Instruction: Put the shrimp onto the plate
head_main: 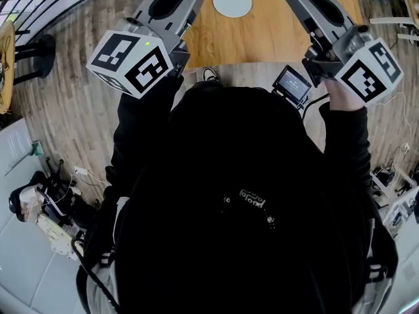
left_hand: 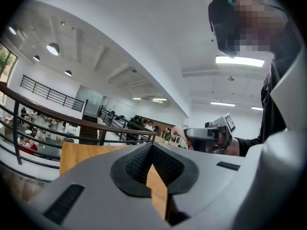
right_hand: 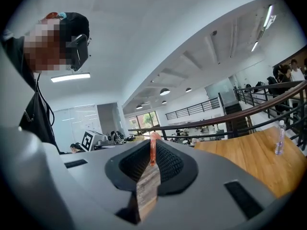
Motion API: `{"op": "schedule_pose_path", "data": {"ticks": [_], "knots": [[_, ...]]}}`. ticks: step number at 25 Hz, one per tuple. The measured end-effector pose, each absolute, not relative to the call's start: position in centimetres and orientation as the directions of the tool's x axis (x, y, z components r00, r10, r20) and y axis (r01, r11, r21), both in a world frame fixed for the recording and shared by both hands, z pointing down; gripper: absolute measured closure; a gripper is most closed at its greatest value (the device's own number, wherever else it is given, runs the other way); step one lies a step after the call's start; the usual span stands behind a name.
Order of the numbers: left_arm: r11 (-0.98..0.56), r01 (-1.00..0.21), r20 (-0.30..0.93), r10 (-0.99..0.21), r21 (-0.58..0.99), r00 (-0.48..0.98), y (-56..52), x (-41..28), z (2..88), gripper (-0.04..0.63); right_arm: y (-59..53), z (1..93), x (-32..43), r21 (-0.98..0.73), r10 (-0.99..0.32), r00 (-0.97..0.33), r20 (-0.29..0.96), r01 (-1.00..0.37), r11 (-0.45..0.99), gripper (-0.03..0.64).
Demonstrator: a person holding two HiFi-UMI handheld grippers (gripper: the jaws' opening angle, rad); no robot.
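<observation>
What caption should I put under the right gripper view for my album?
Right gripper pinches a thin orange shrimp between its fingers, wooden table beyond.

A white plate point(head_main: 232, 1) lies on the wooden table point(head_main: 262, 41).

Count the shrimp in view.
1. The shrimp is pinched between the right gripper's jaws, its tip poking past them. More may be hidden, since the table is mostly out of view.
</observation>
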State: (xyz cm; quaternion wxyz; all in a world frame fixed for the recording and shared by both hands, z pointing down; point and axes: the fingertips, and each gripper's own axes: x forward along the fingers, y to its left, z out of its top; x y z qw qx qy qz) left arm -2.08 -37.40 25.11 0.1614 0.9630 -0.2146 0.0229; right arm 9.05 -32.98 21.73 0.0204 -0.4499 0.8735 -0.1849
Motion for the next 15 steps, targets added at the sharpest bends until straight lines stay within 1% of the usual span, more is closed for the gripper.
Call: {"op": "schedule_pose_path", "data": {"ticks": [8, 15], "knots": [[-0.887, -0.343, 0.104, -0.327, 0.31, 0.939, -40.7, -1.6, 26.1, 0.589, -35.7, 22.3, 9.2, -0.343, -0.835, -0.526, 0.159, -0.823, 0.453, 0.569], [-0.89, -0.323, 0.13, -0.296, 0.323, 0.946, -41.3, -1.0, 27.8, 0.589, -36.6, 23.2, 9.5, -0.319, -0.841, -0.49, 0.228, -0.854, 0.411, 0.569]]}}
